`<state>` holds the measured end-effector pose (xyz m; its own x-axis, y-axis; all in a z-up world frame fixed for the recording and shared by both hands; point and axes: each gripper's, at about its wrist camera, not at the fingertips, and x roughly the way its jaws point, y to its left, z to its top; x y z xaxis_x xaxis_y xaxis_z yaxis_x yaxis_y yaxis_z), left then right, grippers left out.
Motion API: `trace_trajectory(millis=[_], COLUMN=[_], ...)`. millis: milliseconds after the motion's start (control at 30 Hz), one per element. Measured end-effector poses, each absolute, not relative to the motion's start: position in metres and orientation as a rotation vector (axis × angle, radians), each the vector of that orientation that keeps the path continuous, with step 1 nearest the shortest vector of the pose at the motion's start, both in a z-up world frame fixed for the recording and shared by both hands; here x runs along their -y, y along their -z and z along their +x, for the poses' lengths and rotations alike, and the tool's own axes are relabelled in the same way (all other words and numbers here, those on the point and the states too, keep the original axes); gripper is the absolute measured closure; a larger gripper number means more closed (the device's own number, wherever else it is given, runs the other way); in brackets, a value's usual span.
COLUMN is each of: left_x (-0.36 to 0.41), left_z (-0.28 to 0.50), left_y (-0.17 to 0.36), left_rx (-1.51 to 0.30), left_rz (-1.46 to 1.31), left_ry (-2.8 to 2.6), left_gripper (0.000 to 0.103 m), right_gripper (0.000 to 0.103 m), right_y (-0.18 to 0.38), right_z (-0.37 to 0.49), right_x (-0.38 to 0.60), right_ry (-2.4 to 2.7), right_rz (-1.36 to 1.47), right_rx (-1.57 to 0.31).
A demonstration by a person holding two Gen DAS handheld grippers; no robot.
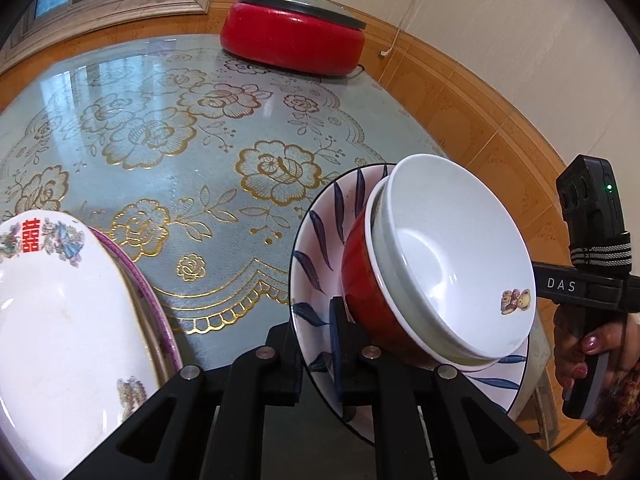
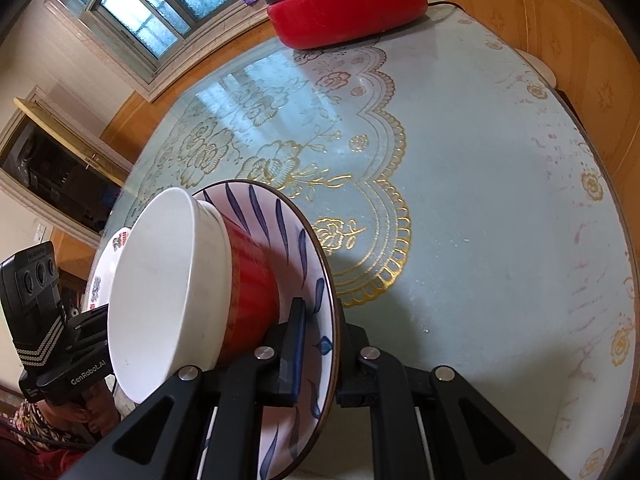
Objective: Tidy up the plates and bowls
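Leaf-patterned plate clamped between both tools

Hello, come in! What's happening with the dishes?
Both grippers, left and right, shut on the leaf plate's rim. Two bowls stacked on it. Oval plates at left. Nothing blocking.

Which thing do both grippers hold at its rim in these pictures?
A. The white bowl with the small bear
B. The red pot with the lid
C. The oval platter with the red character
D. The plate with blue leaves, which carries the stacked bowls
D: the left gripper and the right gripper are each shut on the rim of the blue-leaf plate, with the red bowl and white bowl stacked on it.
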<state>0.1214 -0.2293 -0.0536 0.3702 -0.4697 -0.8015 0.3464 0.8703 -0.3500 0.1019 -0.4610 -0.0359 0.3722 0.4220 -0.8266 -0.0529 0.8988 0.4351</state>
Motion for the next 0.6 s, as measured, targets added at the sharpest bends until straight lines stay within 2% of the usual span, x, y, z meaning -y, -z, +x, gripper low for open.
trace_trajectory(millis=[600], left_x=[0.185], left_z=[0.115], left_y=[0.006], left_rx=[-0.995], left_rz=[-0.195], left_ry=[0.457], left_gripper=[0.093], right_gripper=[0.093], right_y=[-0.024], right_z=[0.125], right_x=[0.42], right_ry=[-0.382], right_rz=[0.275], right_rx=[-1.113])
